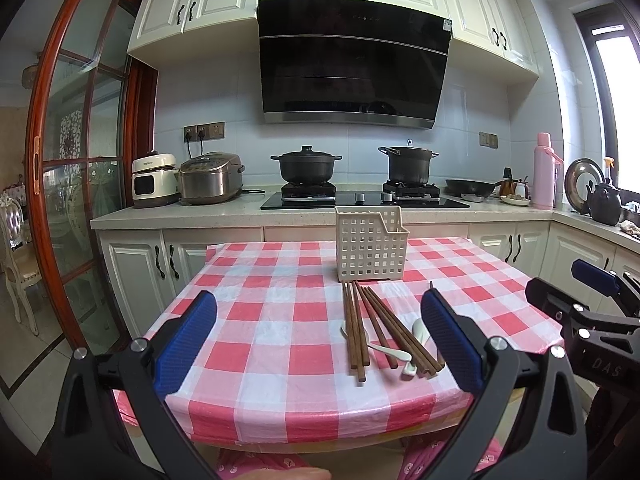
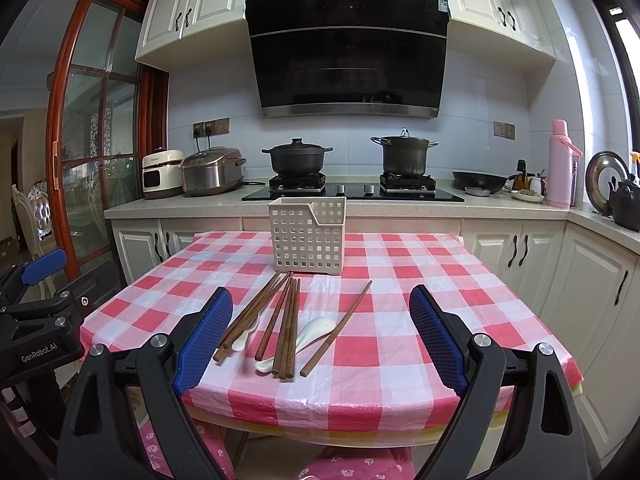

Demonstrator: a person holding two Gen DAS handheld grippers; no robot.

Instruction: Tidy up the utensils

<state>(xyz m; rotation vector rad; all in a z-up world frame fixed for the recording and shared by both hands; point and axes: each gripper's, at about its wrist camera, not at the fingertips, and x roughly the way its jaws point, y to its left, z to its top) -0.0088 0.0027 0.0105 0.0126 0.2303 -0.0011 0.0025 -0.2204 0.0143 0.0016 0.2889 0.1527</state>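
Several brown wooden chopsticks [image 1: 362, 328] [image 2: 286, 326] lie fanned on the red-and-white checked tablecloth [image 1: 272, 280] [image 2: 400, 292], over white ceramic spoons [image 1: 394, 351] [image 2: 316, 330]. One chopstick [image 2: 338, 326] lies apart to the right. Behind them stands a cream perforated utensil basket [image 1: 370, 246] [image 2: 308, 236], upright and looking empty. My left gripper [image 1: 320, 336] hovers open above the table's near edge, left of the pile. My right gripper [image 2: 322, 334] is open too, with the chopsticks seen between its blue pads and nothing held. The right gripper [image 1: 592, 304] shows at the left wrist view's right edge.
Beyond the table runs a kitchen counter [image 1: 224, 216] with a rice cooker [image 1: 210, 178], a small white appliance [image 1: 154, 180], two black pots [image 1: 306, 164] on a stove, a wok [image 1: 470, 187] and a pink flask [image 1: 544, 172]. A wood-framed glass door [image 1: 80, 160] stands left.
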